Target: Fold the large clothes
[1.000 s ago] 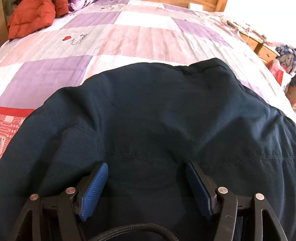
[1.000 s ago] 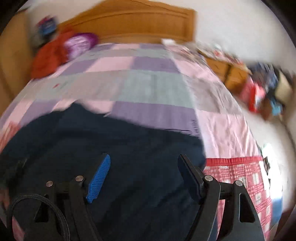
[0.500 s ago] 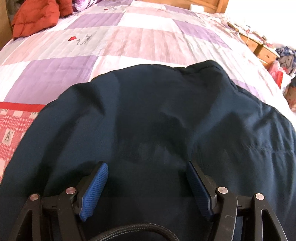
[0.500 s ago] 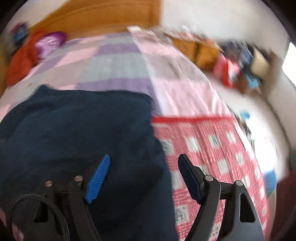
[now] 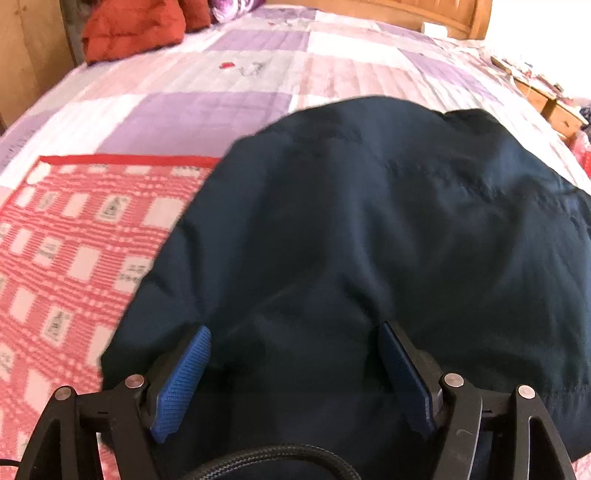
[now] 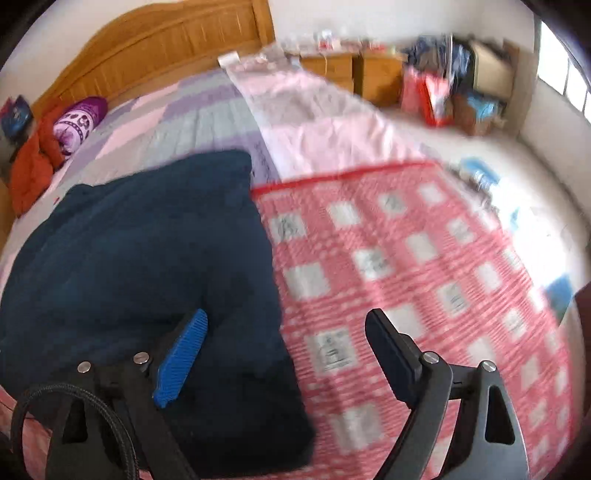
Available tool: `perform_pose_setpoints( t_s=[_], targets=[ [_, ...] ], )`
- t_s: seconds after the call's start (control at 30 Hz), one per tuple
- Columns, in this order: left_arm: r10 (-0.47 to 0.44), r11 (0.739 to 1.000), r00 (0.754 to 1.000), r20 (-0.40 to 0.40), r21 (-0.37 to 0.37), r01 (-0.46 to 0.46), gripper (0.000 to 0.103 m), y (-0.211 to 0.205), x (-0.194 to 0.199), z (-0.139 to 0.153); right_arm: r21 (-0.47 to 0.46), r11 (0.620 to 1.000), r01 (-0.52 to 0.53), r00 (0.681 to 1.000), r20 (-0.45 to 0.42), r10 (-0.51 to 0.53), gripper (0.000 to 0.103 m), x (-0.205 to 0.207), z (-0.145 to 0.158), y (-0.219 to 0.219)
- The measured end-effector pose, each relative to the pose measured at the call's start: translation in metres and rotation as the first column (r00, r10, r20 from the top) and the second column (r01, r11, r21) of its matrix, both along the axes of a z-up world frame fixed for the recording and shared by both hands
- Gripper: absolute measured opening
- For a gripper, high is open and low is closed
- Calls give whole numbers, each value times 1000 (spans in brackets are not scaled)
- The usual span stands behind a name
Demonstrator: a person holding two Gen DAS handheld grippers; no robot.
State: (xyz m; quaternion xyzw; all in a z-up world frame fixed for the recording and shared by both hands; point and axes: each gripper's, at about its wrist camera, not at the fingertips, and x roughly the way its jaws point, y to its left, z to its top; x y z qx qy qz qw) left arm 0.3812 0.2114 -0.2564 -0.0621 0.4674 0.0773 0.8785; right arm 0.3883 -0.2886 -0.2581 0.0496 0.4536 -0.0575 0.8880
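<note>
A large dark navy garment lies spread on the bed; it also shows in the right wrist view. My left gripper is open and empty just above the garment's near part. My right gripper is open and empty over the garment's right edge, left finger above the cloth, right finger above the red checked cover. The right wrist view is blurred.
The bed has a purple and pink patchwork quilt and a wooden headboard. A red jacket and a purple pillow lie at the head. Wooden cabinets and cluttered bags stand right of the bed.
Both grippers have swung outward: the left view now takes in the red checked cover at left, the right view has swung right over the garment's right edge. Both stay open.
</note>
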Motion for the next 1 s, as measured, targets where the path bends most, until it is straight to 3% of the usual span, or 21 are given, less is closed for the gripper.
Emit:
perform_pose_setpoints(
  t_s=[0.1,0.17,0.23,0.33,0.4,0.5,0.73,0.87,0.9,1.0],
  targets=[
    [8,1000,1000,12,17,-8,78,-3,-12,3,-51,983,-179,983,36,181,89,-26,15,45],
    [12,1000,1000,-12,13,-11,78,1,-15,-6,-87,964,-251,968,8,252,89,-31,9,63],
    [21,1000,999,-34,-15,-21,81,7,-16,-13,-71,972,-222,975,-46,219,89,-28,-9,55],
    [29,1000,998,-50,0,-29,81,13,-14,-17,56,998,-23,995,-99,28,89,-23,-32,3],
    [37,999,997,-60,4,-37,81,19,-15,-17,89,995,41,993,-117,-31,89,-26,-33,-16],
    [36,999,998,-56,12,-35,81,24,-26,-12,-39,998,-46,997,-69,44,89,-36,-12,3],
    [108,994,992,-59,14,-107,81,54,-61,-5,-82,972,-219,975,3,220,89,-60,21,50],
    [183,983,980,-78,24,-182,81,82,-63,-9,-57,973,-226,974,-50,223,89,-46,2,63],
    [193,981,978,-79,20,-192,81,86,-62,-9,-42,978,-202,976,-94,198,89,-39,-10,58],
    [202,979,977,-68,1,-203,81,87,-58,-5,19,989,-146,982,-117,148,89,-30,-24,42]
  ],
)
